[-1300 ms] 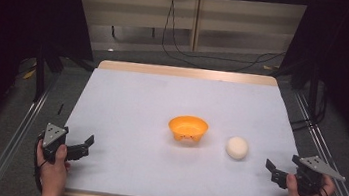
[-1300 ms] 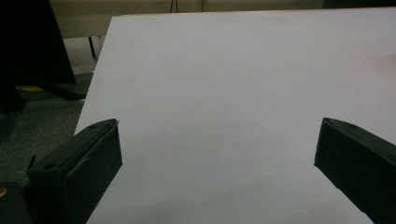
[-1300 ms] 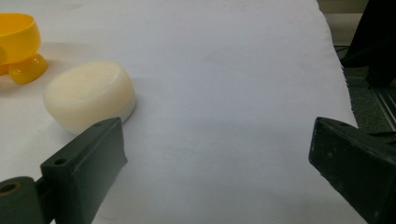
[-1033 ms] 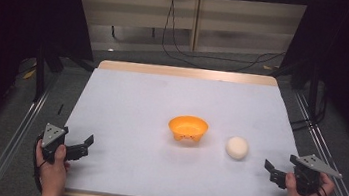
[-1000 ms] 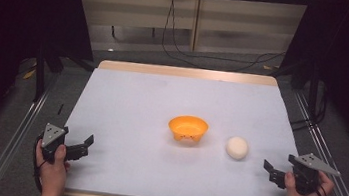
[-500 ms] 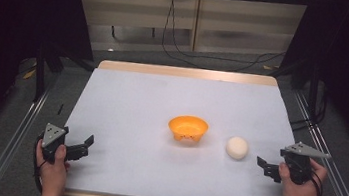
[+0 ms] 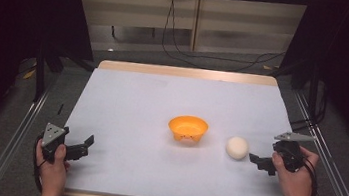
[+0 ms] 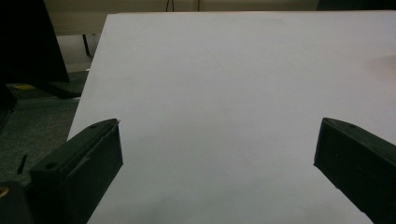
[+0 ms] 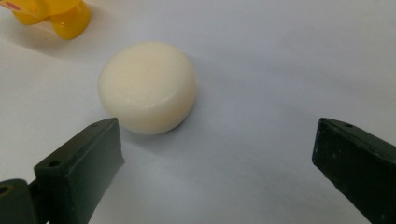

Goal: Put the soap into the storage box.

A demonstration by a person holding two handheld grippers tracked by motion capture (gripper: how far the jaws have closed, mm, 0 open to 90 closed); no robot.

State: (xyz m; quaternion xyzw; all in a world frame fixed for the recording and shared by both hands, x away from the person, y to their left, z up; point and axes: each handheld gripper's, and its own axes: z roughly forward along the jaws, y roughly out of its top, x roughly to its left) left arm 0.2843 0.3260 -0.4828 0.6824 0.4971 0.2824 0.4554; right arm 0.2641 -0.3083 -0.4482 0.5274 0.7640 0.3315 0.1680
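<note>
orange bowl [image 9: 49,14]: cut off by top edge in right gripper view | desk [image 8: 243,70]: far corners out of frame in left gripper view | person: forearms cut at bottom in high view

Centre of frame: we find the bowl [image 7: 188,128] on the surface [image 7: 152,100].
Right of bowl: we see the puck [image 7: 237,147], just beside the right tongs [image 7: 255,159].
Lower left: left tongs [image 7: 87,142].

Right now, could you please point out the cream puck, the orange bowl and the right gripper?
cream puck [image 9: 148,86], right gripper view, its flat top.
orange bowl [image 7: 188,128], high view, its inside.
right gripper [image 7: 254,158], high view, between its open jaws.
</note>
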